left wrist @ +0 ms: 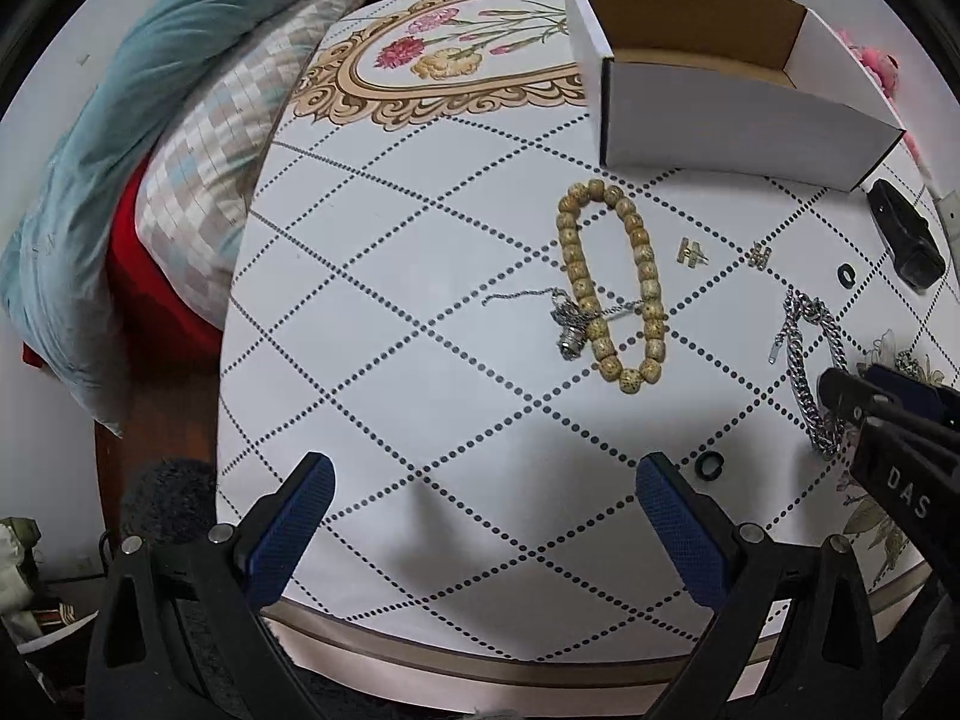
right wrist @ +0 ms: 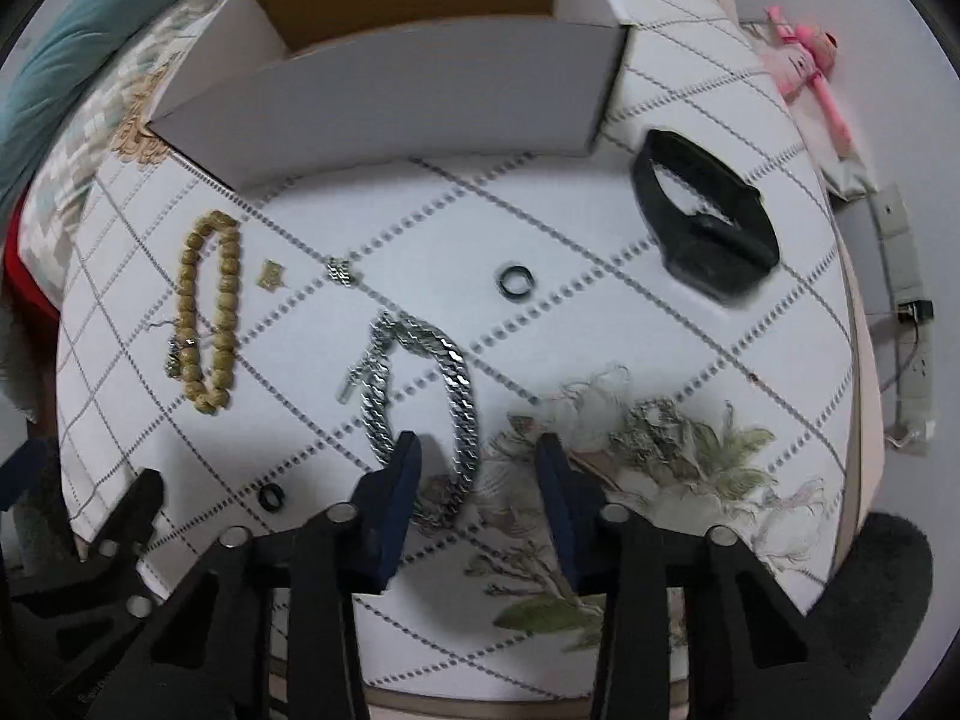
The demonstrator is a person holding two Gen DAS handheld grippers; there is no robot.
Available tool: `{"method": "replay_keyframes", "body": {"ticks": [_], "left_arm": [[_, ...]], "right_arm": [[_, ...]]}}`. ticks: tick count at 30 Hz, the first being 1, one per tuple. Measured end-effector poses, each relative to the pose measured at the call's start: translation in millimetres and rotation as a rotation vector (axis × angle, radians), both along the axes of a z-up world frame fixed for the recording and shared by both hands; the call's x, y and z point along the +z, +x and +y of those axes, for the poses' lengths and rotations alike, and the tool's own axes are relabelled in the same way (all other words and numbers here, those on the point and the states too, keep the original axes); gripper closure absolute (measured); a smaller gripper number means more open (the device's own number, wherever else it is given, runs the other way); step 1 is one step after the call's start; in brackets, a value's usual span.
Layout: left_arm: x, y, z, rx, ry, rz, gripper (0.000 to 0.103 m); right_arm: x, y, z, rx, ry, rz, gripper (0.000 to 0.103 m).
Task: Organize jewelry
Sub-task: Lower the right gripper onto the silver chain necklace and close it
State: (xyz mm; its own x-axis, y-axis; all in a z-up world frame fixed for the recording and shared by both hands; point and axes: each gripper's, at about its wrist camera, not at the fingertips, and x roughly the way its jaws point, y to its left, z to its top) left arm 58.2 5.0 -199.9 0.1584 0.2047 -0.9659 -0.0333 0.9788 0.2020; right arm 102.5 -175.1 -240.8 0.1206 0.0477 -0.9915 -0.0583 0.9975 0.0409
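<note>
An open white cardboard box stands at the far side of the table; it also shows in the right wrist view. A tan bead bracelet lies over a thin silver pendant necklace. A heavy silver chain bracelet lies in front of my right gripper, which is open, its jaws on either side of the chain's near end. Two small charms, two black rings and a black wristband lie around. My left gripper is open and empty.
The table has a white dotted diamond cloth with flower prints. Pillows and a teal blanket lie to the left. A pink toy and a power strip lie off the right edge.
</note>
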Motion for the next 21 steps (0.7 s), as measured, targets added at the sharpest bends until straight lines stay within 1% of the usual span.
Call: {"method": "replay_keyframes", "body": {"ticks": [2,3,4,5,8,11,12,13,15,18,21], "left_arm": [[-0.7,-0.7,-0.6,-0.003,-0.006,0.0,0.0],[-0.6,-1.2,-1.2,-0.005,-0.014,-0.001,0.0],[-0.5,-2.6,-1.8,-0.007,-0.022,-0.001,0.001],[-0.4,-4.6,-2.1,-0.012,-0.032,-0.002,0.001],[-1.1,-10.5,-9.0,-0.025,-0.069,0.005,0.001],[-6.5,-14.2,-18.8,-0.046,-0.106,0.021,0.001],[-8.2,-14.7,-22.0,-0.055,-0.11,0.024,0.002],[-10.1,-15.0,-26.0,-0.067,-0.113,0.025,0.009],[-13.4,-14.4,-32.7,-0.083,-0.123,0.026,0.018],[-17.4,-11.9,-40.3,-0.098,-0.128,0.019,0.025],[-19.9,-10.6,-46.0,-0.113,-0.13,0.011,0.031]], "right_arm": [[-1.8,-1.4,3.7,0.017,-0.044,-0.015,0.077],[-2.7,-2.0,4.4,0.023,-0.065,-0.021,0.087],[-2.7,-2.9,3.9,0.024,-0.065,-0.022,0.095],[-3.2,-4.4,-0.3,0.018,-0.053,-0.018,0.095],[-7.2,-10.5,-22.3,-0.015,-0.062,0.005,0.095],[-4.6,-19.3,-46.2,-0.049,-0.069,0.026,0.095],[-5.9,-22.1,-52.9,-0.055,-0.098,0.041,0.095],[-7.5,-25.2,-58.1,-0.066,-0.093,0.044,0.095],[-9.9,-30.1,-66.1,-0.088,-0.086,0.041,0.095],[-7.5,-34.0,-73.5,-0.105,-0.071,0.036,0.095],[-15.3,-38.9,-76.4,-0.102,-0.082,0.032,0.095]]}}
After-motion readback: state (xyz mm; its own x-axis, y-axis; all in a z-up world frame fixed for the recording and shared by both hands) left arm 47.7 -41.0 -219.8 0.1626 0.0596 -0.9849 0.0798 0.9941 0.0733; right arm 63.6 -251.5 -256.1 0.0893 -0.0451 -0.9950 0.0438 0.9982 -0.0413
